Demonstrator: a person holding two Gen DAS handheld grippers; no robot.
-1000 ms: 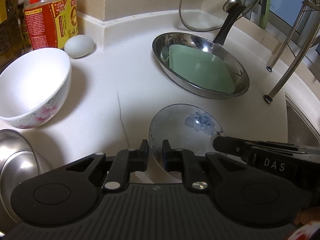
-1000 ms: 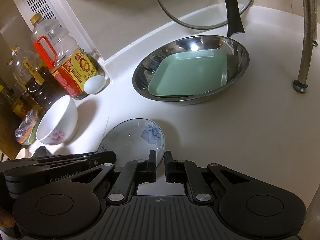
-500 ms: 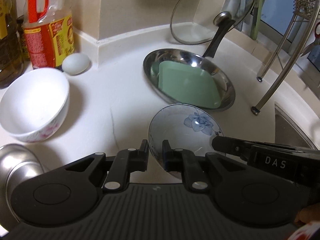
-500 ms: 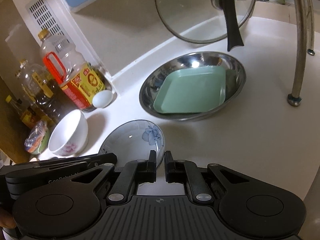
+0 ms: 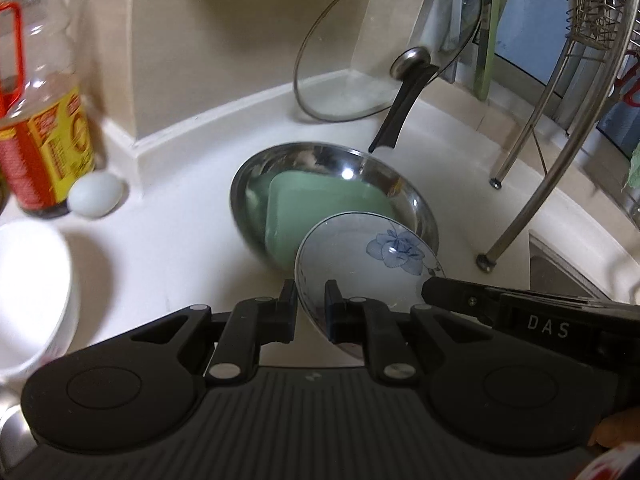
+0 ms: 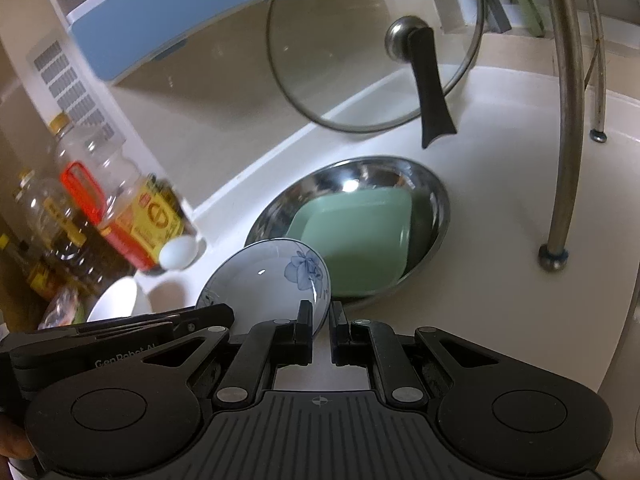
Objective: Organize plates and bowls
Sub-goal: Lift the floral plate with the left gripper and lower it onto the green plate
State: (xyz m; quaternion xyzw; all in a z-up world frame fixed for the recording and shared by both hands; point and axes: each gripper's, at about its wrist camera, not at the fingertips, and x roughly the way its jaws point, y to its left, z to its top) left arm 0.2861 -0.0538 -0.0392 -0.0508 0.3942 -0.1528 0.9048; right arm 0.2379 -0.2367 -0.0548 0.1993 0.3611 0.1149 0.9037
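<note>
The blue-flower plate is gripped at its rim from both sides: the left hand-held gripper is clamped on its near left edge, and the right hand-held gripper is clamped on its right edge. The plate is held tilted, clear of the white table, and in both views it overlaps the near rim of the steel basin. A square green plate is seen lying inside that basin. A glass lid with a black handle is leaned against the wall behind the basin. On the left, a white bowl is set on the table, with a pale egg and an oil bottle beyond it. The legs of a metal rack are seen standing to the right.
</note>
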